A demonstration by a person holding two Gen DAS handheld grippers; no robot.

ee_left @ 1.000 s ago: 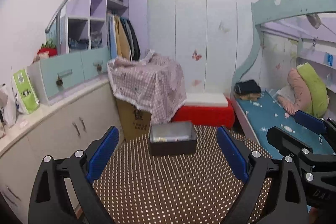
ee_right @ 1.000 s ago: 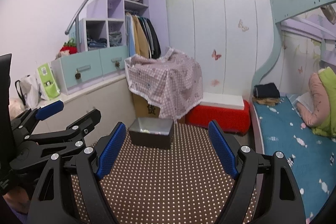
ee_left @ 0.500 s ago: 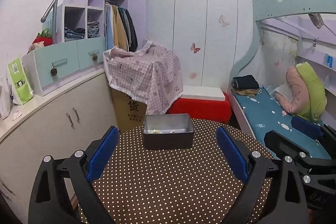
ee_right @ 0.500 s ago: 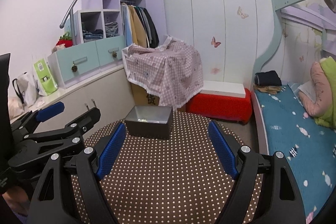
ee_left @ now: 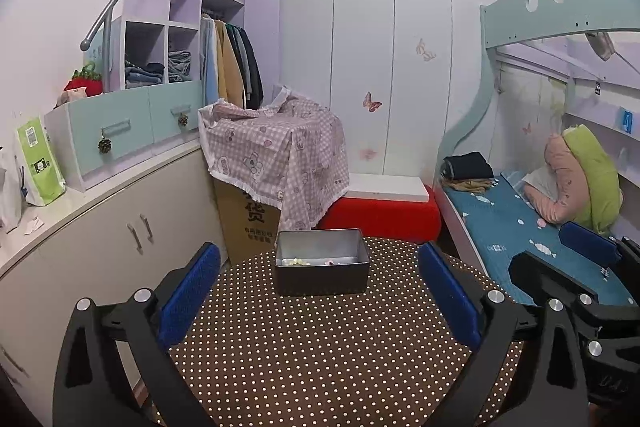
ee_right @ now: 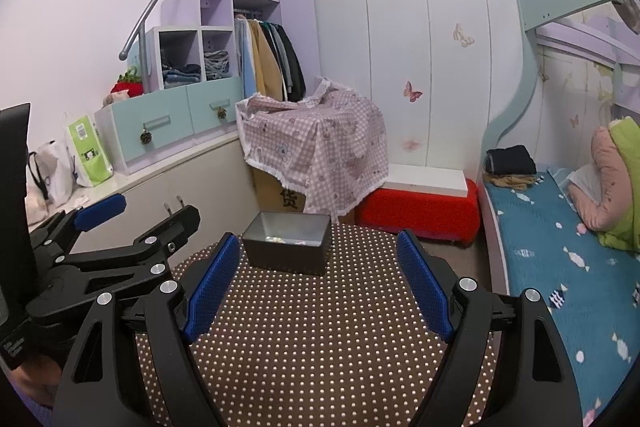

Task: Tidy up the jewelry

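Observation:
A dark grey metal box [ee_left: 321, 263] stands at the far edge of a round table with a brown polka-dot cloth [ee_left: 320, 355]. Small pale jewelry pieces [ee_left: 296, 261] lie inside it. The box also shows in the right wrist view [ee_right: 287, 243], with the jewelry pieces [ee_right: 276, 238] in it. My left gripper [ee_left: 320, 291] is open and empty, held above the table short of the box. My right gripper [ee_right: 320, 283] is open and empty, beside it on the right. The right gripper shows in the left wrist view [ee_left: 576, 275], the left gripper in the right wrist view [ee_right: 132, 215].
Behind the table stand a cardboard box under a pink checked cloth [ee_left: 276, 159] and a red bench [ee_left: 384, 213]. A white cabinet counter [ee_left: 104, 227] runs along the left. A bed with blue bedding [ee_left: 520, 223] lies on the right.
Both grippers have risen and tilted, so the box now sits lower in view and its inside shows. Both stay open and empty.

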